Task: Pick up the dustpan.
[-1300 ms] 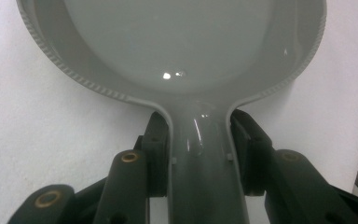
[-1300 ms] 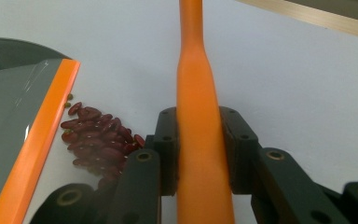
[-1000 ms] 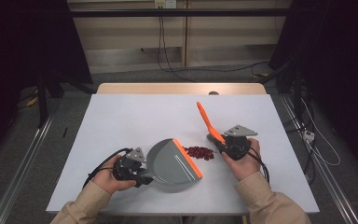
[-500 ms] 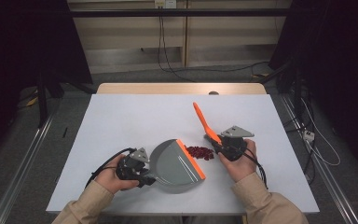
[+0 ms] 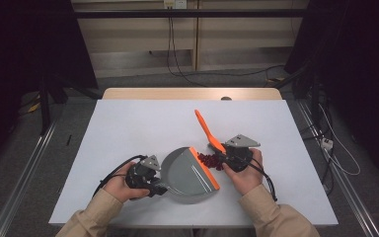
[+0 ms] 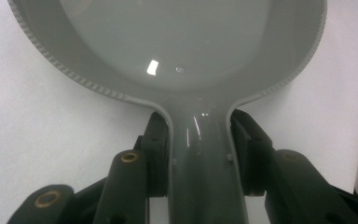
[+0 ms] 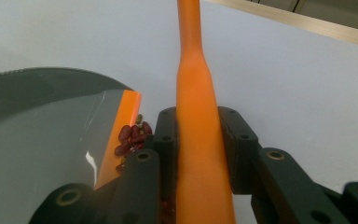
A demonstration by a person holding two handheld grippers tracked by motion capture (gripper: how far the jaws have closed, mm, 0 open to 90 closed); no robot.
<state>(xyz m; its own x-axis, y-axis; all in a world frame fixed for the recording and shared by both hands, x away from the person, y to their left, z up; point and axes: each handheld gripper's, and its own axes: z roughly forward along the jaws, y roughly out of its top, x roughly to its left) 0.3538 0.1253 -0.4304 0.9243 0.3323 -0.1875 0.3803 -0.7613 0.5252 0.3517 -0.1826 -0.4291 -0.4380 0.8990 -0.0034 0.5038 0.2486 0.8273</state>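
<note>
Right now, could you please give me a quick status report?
Left gripper shut on dustpan handle. Right gripper shut on orange brush handle. Red beans at dustpan's orange lip. Nothing in the way.

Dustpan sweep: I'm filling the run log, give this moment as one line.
left gripper: shut on dustpan handle | right gripper: shut on orange brush | red beans: at dustpan lip

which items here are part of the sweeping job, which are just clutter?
In use:
- grey dustpan, clamped by left gripper
- orange brush, clamped by right gripper
- red beans at the dustpan's lip

Lying about:
- cables on the floor behind the table
</note>
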